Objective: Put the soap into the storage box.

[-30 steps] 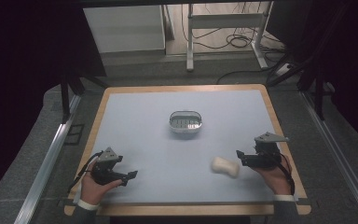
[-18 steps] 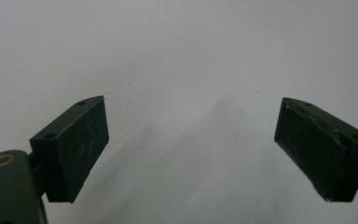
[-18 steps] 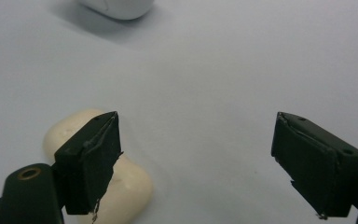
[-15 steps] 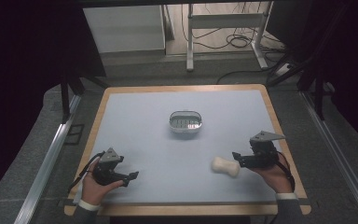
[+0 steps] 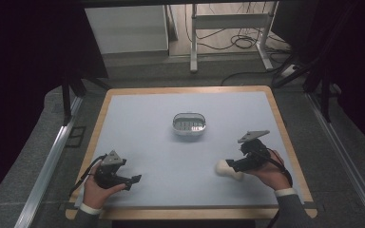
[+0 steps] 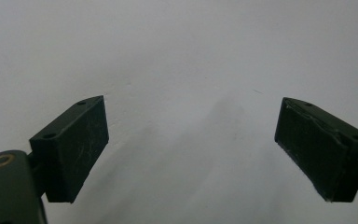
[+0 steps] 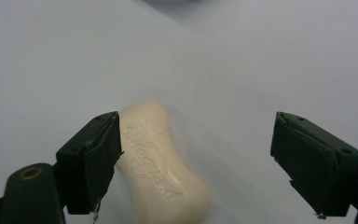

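Note:
A cream bar of soap (image 5: pixel 227 169) (image 7: pixel 163 163) lies flat on the pale blue mat at the front right. My right gripper (image 5: pixel 232 166) (image 7: pixel 196 163) is open right over it; the soap rests beside the left jaw, with a wide gap to the other jaw. A small oval soap dish (image 5: pixel 189 124) with a grid insert sits at the middle of the mat. Near the front left corner, my left gripper (image 5: pixel 132 181) (image 6: pixel 191 149) is open above bare mat, holding nothing.
The mat covers a wood-rimmed table (image 5: pixel 185 90). Metal rails (image 5: pixel 47 166) run along both sides of the table. Cables and a desk frame (image 5: pixel 228 28) lie on the floor beyond the far edge.
My right gripper has moved left and closer to the soap, so its jaws now straddle it. The left gripper has shifted slightly. The soap and dish have not moved.

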Motion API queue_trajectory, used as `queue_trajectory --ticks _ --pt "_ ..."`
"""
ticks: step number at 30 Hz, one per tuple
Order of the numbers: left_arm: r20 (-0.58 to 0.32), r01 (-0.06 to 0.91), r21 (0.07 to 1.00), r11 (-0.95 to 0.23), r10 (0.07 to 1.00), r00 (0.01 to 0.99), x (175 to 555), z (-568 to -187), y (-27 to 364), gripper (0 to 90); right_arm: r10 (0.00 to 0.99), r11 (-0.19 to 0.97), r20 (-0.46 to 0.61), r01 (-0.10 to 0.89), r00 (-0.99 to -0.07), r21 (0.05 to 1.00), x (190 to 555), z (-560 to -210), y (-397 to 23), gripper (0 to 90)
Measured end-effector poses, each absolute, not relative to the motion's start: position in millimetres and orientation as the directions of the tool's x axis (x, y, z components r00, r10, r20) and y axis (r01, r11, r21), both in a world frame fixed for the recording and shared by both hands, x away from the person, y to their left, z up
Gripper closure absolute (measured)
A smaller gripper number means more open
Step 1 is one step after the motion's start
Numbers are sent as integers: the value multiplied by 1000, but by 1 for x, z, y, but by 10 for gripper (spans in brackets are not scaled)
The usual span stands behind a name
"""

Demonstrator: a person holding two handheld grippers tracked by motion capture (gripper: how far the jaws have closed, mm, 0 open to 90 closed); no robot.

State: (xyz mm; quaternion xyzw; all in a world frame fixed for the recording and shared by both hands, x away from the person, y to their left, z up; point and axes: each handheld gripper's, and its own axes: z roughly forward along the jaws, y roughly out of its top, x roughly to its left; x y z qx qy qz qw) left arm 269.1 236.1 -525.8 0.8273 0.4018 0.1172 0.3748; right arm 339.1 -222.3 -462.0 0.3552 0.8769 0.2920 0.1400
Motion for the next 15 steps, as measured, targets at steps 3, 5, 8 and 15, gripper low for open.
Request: queue_trajectory --ticks 3,5,8,15 --pt "-100 578 710 -403 754 649 269 -527 236 99 679 615 -44 536 -733 578 340 -466 -216 174" --pt "-98 578 709 -405 754 649 270 -527 236 99 667 636 -46 537 -743 555 341 -468 -212 180" --pt "-96 577 707 -409 753 651 270 -527 235 99 641 674 -51 530 -766 516 343 -472 -208 189" --pt "-94 578 706 -409 755 649 270 -527 235 100 609 713 -35 528 -792 462 343 -477 -201 233"
